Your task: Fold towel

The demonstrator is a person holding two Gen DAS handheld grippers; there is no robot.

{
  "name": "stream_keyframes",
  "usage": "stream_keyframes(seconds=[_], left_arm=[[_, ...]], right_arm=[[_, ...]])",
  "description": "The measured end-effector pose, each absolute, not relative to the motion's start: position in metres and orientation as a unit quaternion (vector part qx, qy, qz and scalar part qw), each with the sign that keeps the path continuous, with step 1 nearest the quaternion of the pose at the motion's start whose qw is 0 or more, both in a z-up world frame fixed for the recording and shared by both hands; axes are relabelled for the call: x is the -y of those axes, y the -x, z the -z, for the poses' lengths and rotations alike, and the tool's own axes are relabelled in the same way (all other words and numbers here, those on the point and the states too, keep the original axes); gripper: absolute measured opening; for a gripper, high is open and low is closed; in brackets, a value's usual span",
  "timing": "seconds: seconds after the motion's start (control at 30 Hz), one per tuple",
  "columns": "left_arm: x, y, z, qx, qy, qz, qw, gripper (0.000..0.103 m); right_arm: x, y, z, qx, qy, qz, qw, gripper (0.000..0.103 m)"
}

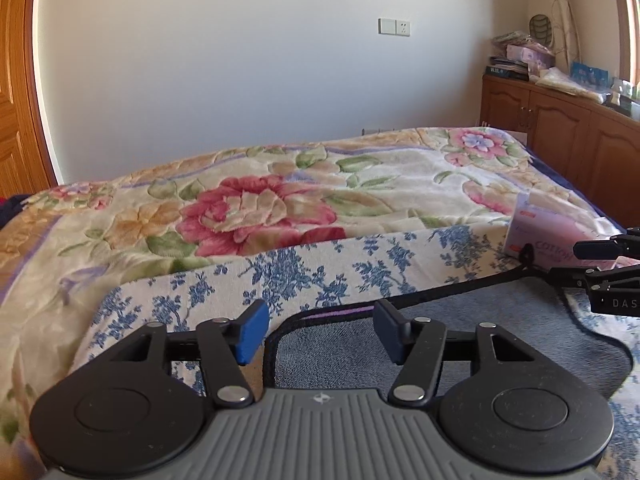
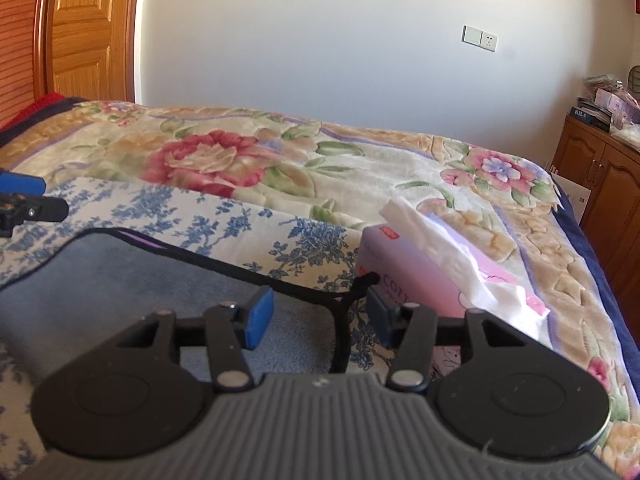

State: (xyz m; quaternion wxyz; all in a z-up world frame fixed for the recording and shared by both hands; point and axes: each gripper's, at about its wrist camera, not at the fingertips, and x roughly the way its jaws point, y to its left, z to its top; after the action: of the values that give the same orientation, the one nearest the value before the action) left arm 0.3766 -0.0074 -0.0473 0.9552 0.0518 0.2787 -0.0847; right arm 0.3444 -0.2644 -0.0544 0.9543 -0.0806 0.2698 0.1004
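Note:
A grey-blue towel (image 1: 480, 340) with black edging lies flat on a blue-and-white floral cloth (image 1: 320, 268) on the bed. My left gripper (image 1: 320, 330) is open, its jaws straddling the towel's near left corner. My right gripper (image 2: 320, 320) is open over the towel's (image 2: 140, 276) right corner, where a black hanging loop (image 2: 362, 282) sticks out. The right gripper also shows at the right edge of the left wrist view (image 1: 600, 264), and the left gripper at the left edge of the right wrist view (image 2: 28, 200).
A pink tissue box (image 2: 420, 276) with white tissue sticking out sits right beside the towel's right corner. A floral blanket (image 1: 280, 200) covers the bed. A wooden cabinet (image 1: 560, 132) with clutter stands at the far right, a wooden door (image 2: 80, 28) at the left.

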Motion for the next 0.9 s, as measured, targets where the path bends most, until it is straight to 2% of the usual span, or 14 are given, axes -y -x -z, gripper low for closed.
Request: stream_keyframes(seconds=[0.23,0.73,0.9], left_arm=[[0.010,-0.355,0.019,-0.271,-0.048,0.080,0.958,0.078],[0.010,-0.302,-0.010,-0.278,-0.051,0.075,0.956,0.082],[0.009,-0.280,-0.014,-0.280,-0.055,0.079,0.955,0.084]], right_arm=[[0.259,-0.322,0.033,-0.270,0.070,-0.103,0.955,0.055],[0.255,-0.273,0.004,-0.258,0.069,-0.109,0.958,0.058],[0.255,-0.260,0.000,-0.257,0.069,-0.107,0.958,0.062]])
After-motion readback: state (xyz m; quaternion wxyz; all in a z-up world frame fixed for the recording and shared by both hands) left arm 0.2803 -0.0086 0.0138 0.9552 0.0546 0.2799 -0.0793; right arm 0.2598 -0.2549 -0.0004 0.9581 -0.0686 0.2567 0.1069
